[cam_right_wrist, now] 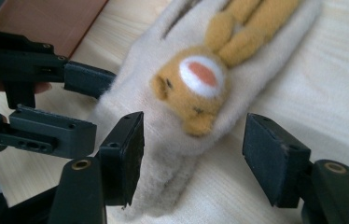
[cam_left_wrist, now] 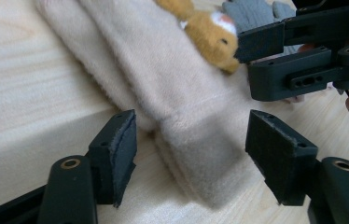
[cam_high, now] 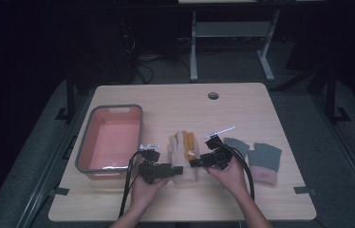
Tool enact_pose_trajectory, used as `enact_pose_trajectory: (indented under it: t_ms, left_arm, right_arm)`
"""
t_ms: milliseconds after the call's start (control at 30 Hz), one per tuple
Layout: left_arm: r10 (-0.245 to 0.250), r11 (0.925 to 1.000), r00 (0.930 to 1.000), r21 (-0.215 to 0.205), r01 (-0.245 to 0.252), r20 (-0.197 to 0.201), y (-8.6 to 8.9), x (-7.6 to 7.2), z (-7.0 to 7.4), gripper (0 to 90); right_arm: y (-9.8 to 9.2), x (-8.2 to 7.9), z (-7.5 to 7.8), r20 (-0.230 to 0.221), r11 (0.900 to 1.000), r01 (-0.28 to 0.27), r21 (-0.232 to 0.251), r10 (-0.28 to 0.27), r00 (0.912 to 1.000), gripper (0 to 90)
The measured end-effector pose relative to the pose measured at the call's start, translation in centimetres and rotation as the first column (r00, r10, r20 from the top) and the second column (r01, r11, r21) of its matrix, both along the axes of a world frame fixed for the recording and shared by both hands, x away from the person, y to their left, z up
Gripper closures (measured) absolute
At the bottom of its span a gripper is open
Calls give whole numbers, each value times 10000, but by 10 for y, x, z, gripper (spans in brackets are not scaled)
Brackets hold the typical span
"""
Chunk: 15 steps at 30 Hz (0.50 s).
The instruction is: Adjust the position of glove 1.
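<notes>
A cream fuzzy glove [cam_high: 181, 164] with an orange plush animal [cam_high: 188, 142] sewn on it lies flat at the middle of the table. My left gripper [cam_high: 171, 170] comes at its cuff from the left, and my right gripper [cam_high: 193, 162] comes from the right. In the left gripper view the left gripper [cam_left_wrist: 191, 135] is open and straddles the cuff [cam_left_wrist: 200, 154], pads apart from it. In the right gripper view the right gripper [cam_right_wrist: 193, 135] is open around the animal's face [cam_right_wrist: 196, 84] and the glove [cam_right_wrist: 163, 163] beneath. Neither gripper presses on the fabric.
A pink bin [cam_high: 83, 147] with a grey rim stands left of the glove. Two grey gloves [cam_high: 263, 159] with pink cuffs lie to the right. A cable hole [cam_high: 213, 95] sits near the table's far edge.
</notes>
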<state>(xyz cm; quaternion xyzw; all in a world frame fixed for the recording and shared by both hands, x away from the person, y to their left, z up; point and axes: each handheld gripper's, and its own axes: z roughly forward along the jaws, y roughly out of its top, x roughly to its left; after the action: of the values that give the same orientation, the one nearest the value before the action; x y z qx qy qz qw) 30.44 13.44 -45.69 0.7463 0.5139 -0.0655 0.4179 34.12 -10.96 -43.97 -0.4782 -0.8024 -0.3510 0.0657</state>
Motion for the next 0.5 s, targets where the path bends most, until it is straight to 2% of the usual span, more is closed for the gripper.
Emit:
enact_pose_trajectory:
  t_ms: [67,267,400,500]
  left_arm:
    - [-65,9999,9998,-83,63,-174,-1,0,-3,353]
    - [-54,10000,9995,-46,53,-325,-5,-1,-7,395]
    - [-81,10000,9995,27,82,-307,-5,-1,-8,416]
    - [-199,9997,9993,131,203,-305,-6,0,-7,438]
  right_arm:
    - [0,0,-3,-199,9999,88,55,-86,9998,392]
    - [1,1,-11,-519,9981,575,217,-563,9971,429]
    - [2,3,-13,-663,9949,908,442,-878,9939,450]
    - [4,4,-15,-780,9941,1022,369,-990,9920,456]
